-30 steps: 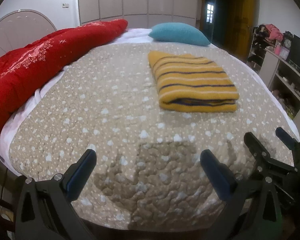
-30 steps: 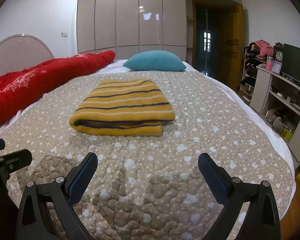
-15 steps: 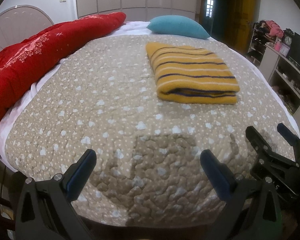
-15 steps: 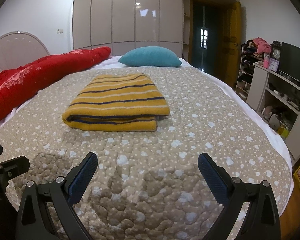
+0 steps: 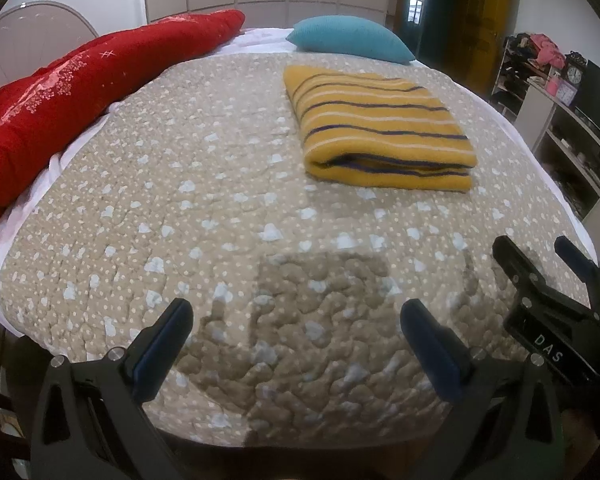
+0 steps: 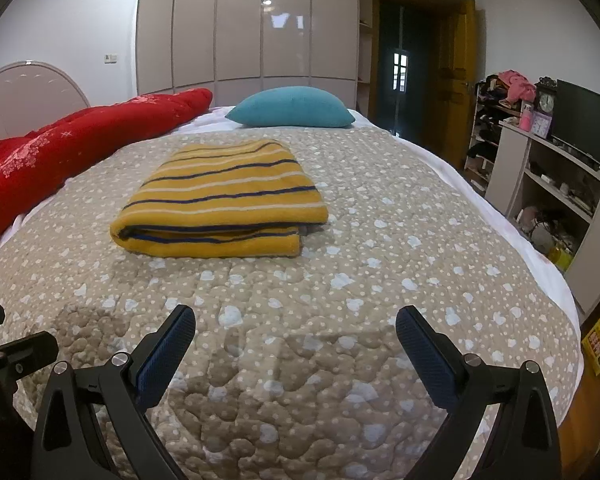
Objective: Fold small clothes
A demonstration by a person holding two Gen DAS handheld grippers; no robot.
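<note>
My left gripper [image 5: 296, 344] low over near edge of bedspread [image 5: 204, 208], pointing forward along bed, jaws spread wide, nothing between. My right gripper [image 6: 296, 344] alongside, same level, jaws also wide apart, empty; its fingers [image 5: 512, 258] visible at right of left view. Folded striped yellow garment [image 6: 224, 200] lies flat mid-bed, well ahead of both, untouched. Beyond it teal pillow [image 6: 292, 108]; red quilt [image 6: 72, 140] along left side.

left gripper [image 5: 296, 336]: matte black plastic frame, triangular cut-outs, silver screw heads, blue ribbed pads [image 5: 162, 350] | right gripper [image 6: 296, 342]: same black build, blue textured pads [image 6: 166, 350], silver screws, white "DAS" lettering on its body
</note>
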